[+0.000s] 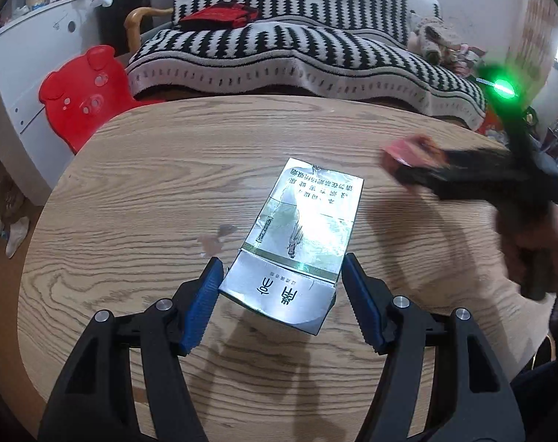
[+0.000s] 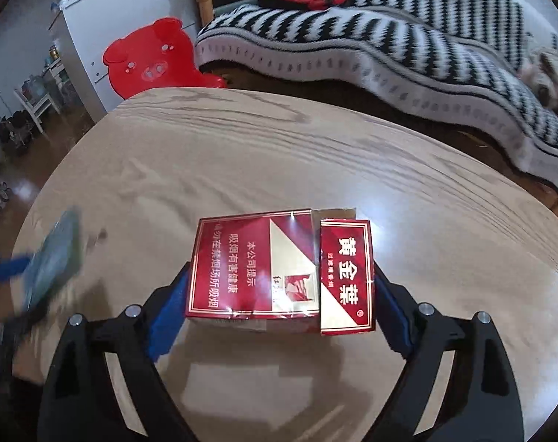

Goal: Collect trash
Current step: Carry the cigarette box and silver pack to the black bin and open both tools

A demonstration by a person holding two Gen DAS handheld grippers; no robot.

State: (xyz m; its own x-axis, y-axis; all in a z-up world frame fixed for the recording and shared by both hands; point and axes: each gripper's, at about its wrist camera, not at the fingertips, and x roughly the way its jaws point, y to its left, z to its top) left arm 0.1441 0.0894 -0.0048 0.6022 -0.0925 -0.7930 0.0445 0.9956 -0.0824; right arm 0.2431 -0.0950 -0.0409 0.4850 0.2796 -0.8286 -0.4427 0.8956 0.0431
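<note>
A crumpled silver cigarette pack (image 1: 308, 221) with its lid flap open is held between the blue pads of my left gripper (image 1: 282, 259), just above the round wooden table (image 1: 131, 184), and it casts a shadow below. My right gripper (image 2: 281, 272) is shut on a red cigarette pack (image 2: 249, 265) with its lid open to the right, also lifted off the wood. In the left wrist view the right gripper (image 1: 408, 173) shows blurred at the right edge, with the red pack (image 1: 400, 151) at its tips. The silver pack (image 2: 58, 254) appears blurred at the left of the right wrist view.
A small stain (image 1: 216, 239) marks the table left of the silver pack. Beyond the far edge stand a red pig-shaped stool (image 1: 83, 95), a sofa under a black-and-white blanket (image 1: 297, 48) and a white cabinet (image 1: 28, 48).
</note>
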